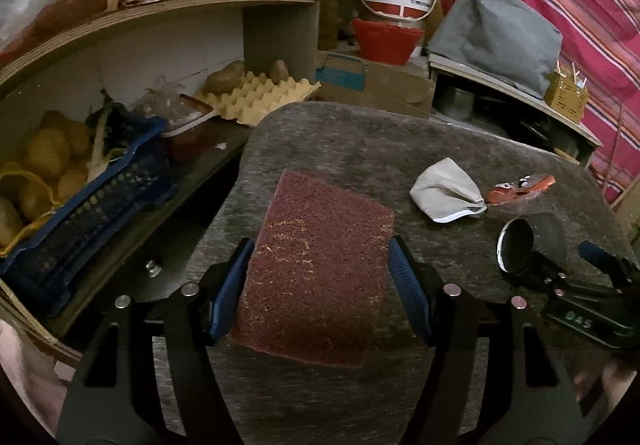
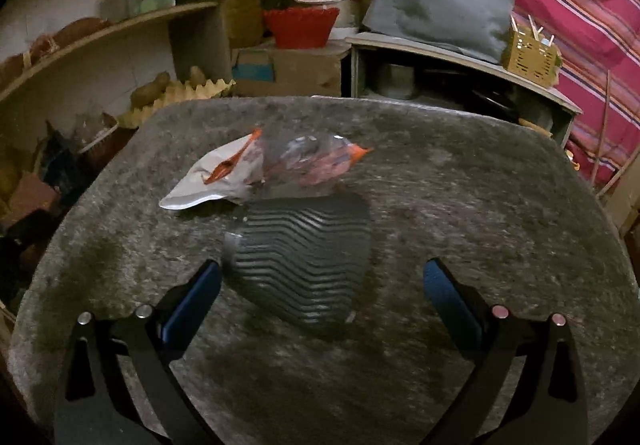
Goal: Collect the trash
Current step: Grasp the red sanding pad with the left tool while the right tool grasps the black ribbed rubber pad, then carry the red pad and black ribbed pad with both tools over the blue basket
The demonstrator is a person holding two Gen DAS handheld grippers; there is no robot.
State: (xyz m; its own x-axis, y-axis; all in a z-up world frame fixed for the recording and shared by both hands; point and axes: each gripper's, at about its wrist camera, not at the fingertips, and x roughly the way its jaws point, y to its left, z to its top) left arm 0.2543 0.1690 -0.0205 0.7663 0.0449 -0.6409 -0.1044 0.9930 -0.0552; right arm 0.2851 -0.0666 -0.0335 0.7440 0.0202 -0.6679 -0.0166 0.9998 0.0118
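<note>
The maroon scouring pad (image 1: 316,269) sits clamped across its width between the jaws of the left gripper (image 1: 318,281), lifted above the grey bench (image 1: 320,133) and jutting forward past the pads. The rest of the trash lies on the bench — a crumpled white wrapper (image 1: 444,191) touching an orange-and-clear plastic packet (image 1: 520,187), with a black ribbed piece (image 2: 304,257) just in front of them. The right gripper (image 2: 320,297) hovers over that ribbed piece, jaws wide and empty. The pad is soft and held only by its edges, so it could buckle and slip out. The right jaws could nudge the light wrappers — pushing them away rather than catching them.
</note>
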